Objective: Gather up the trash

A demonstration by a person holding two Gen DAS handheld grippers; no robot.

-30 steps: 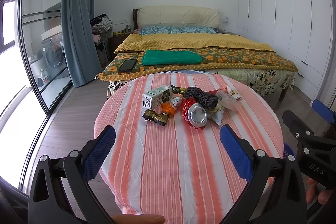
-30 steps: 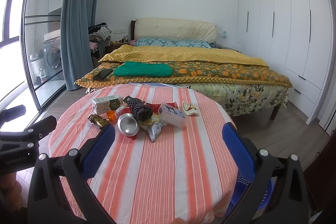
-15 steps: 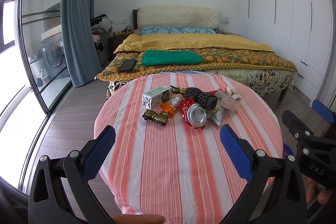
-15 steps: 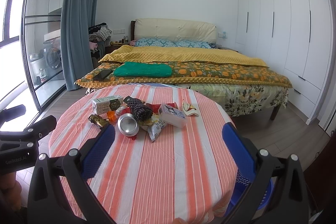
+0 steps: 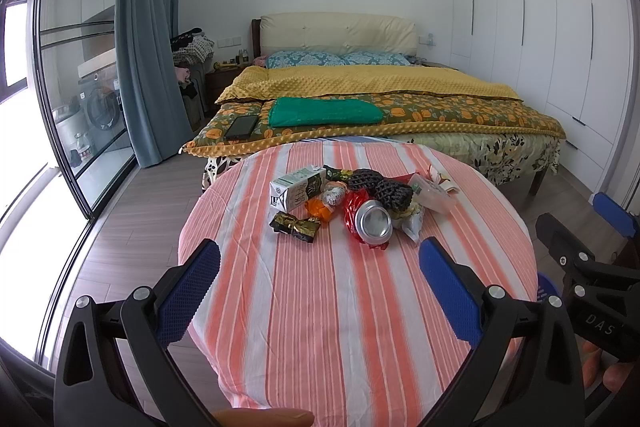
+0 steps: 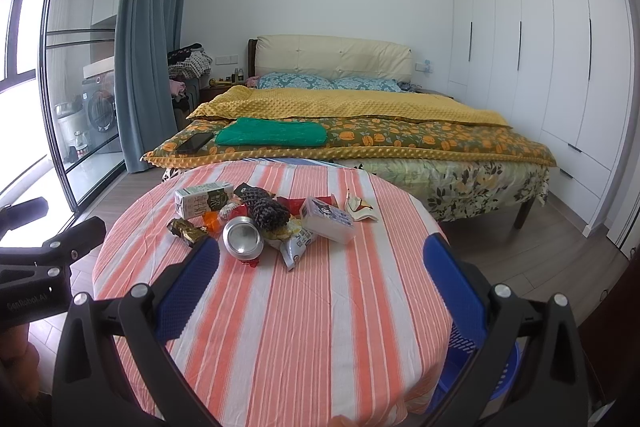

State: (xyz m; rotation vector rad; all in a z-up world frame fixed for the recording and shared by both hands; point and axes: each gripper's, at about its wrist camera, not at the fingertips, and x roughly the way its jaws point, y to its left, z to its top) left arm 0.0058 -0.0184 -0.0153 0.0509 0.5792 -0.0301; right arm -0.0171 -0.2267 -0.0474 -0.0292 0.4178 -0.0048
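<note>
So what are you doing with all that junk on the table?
Getting ready to collect trash. The left hand-held gripper and right hand-held gripper are both open and empty, held over the near side of the table. The trash pile, with a can and a carton, is untouched.

bed (image 5: 360, 95): seen just behind the round table (image 5: 360, 307)
phone (image 5: 241, 127): laid on the bed, left of the green cloth (image 5: 322, 111)
curtain (image 5: 146, 39): hung left of the bed
</note>
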